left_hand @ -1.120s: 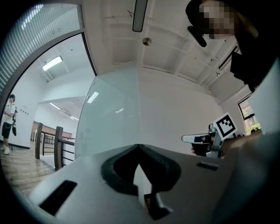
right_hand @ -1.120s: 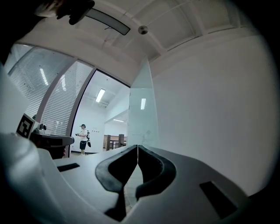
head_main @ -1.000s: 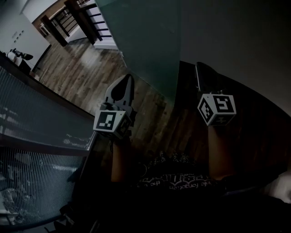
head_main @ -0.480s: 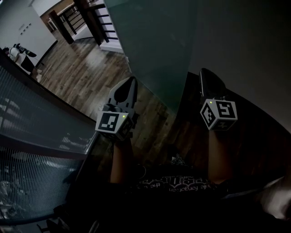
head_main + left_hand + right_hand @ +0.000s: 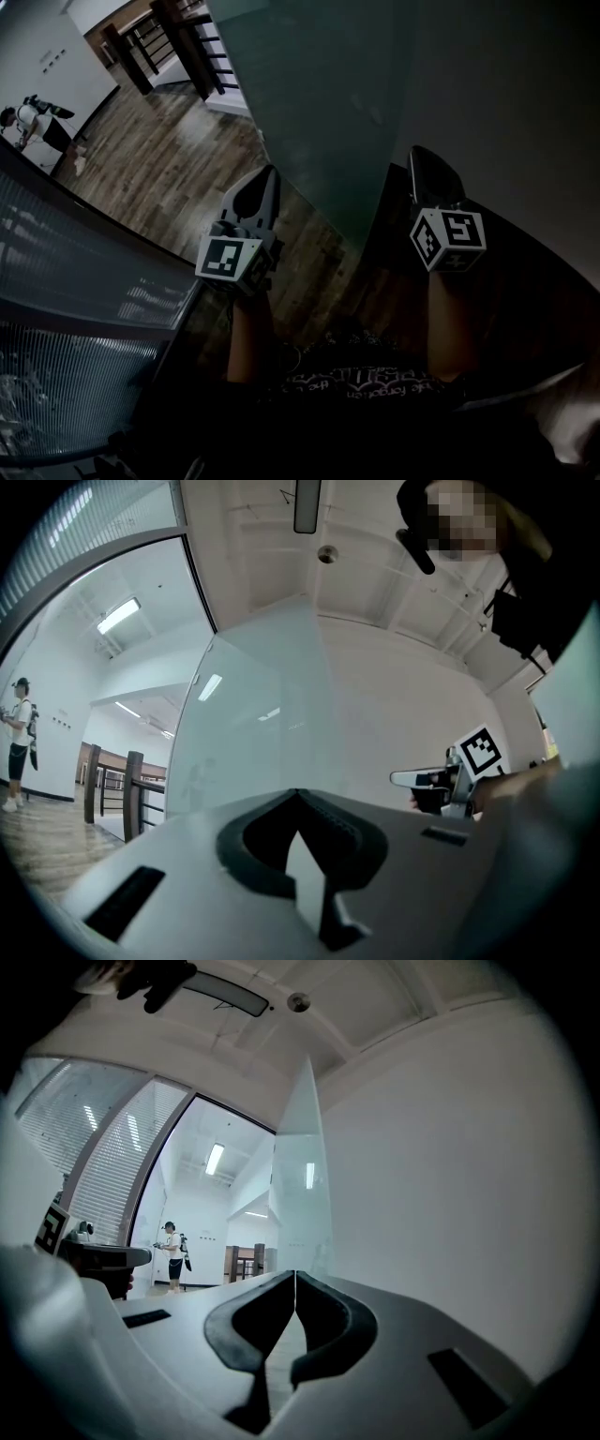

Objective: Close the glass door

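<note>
The frosted glass door (image 5: 314,103) stands open, angled out from the white wall (image 5: 506,103), its free edge toward me. My left gripper (image 5: 268,173) is shut and empty, pointing at the door's lower edge from a short way off. My right gripper (image 5: 413,153) is also shut and empty, held beside the wall to the right of the door. In the left gripper view the door panel (image 5: 253,733) fills the middle beyond the left gripper (image 5: 298,795), with the right gripper (image 5: 405,779) at the right. In the right gripper view the door (image 5: 300,1185) shows edge-on above the right gripper (image 5: 295,1277).
A ribbed glass partition (image 5: 75,281) with a dark frame runs along my left. Wood floor (image 5: 169,150) stretches ahead to a dark railing (image 5: 178,37). A person (image 5: 28,117) stands far off at the left, also seen as a person (image 5: 174,1255) through the doorway.
Both grippers stay shut and have barely shifted. The view has drifted slightly, and the far person has come more into sight at the left.
</note>
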Demonstrator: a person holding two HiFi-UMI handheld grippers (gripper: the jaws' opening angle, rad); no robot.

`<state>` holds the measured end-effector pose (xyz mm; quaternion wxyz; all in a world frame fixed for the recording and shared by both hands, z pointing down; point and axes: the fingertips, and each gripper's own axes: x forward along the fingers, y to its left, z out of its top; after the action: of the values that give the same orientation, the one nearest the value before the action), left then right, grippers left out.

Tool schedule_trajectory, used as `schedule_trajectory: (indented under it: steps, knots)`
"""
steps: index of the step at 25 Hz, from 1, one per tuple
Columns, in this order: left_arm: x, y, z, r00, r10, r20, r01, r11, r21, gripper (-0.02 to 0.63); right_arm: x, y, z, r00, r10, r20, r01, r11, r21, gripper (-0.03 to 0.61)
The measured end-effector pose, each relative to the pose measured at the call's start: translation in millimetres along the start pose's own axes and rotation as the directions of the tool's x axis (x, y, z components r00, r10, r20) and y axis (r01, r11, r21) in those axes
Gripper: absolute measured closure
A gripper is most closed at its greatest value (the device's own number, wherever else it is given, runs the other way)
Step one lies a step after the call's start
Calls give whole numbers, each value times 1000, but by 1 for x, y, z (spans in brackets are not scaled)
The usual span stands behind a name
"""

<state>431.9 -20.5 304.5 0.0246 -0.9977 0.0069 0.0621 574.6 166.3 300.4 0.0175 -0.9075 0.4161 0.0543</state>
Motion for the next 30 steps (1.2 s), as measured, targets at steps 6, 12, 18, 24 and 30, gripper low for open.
schedule_trajectory:
  steps: [6,12,18,24,30]
  knots:
    - [31,4,-3,1000,11,-15,-11,1000,8,612,30,-21,-6,1000,13,-6,-13,1000,13,574]
    - [50,7,-3,1000,25,-12,-25,1000,19,612,50,-34,-11,999,34,-14,-34,999,17,574]
    - [55,15,-5,998,51,-20,-51,998,21,612,68,-40,-18,998,58,-32,-58,998,22,571]
    - [57,20,-14,997,70,-42,-69,997,23,612,92,-46,-35,993,94,-72,-91,995,45,517]
    - [55,26,-14,993,105,-53,-103,994,40,612,110,-47,-49,985,137,-109,-131,990,58,499]
